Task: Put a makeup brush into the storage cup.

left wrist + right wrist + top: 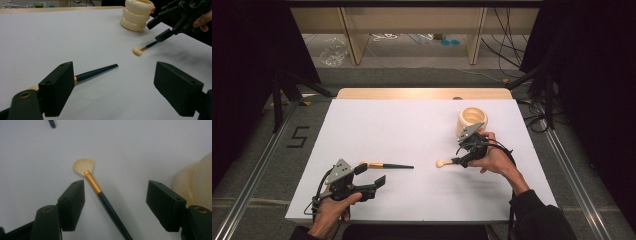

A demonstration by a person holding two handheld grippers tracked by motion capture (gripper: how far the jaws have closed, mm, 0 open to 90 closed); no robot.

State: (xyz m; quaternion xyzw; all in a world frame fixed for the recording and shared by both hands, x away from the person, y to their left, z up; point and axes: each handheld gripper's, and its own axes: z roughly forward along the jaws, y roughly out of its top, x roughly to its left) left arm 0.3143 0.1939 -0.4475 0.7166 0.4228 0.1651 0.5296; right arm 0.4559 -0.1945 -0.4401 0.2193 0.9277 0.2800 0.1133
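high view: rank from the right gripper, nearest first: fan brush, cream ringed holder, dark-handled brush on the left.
1. fan brush, its handle between the open jaws of the right gripper, head pointing left.
2. cream ringed holder, just behind the gripper, toward the table's far edge.
3. dark-handled brush, across the table by the left gripper.

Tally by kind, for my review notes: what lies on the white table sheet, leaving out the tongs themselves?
Makeup brushes: 2 (one by the left tongs, one between the open jaws of the right tongs)
Cream ribbed holder: 1
Total: 3
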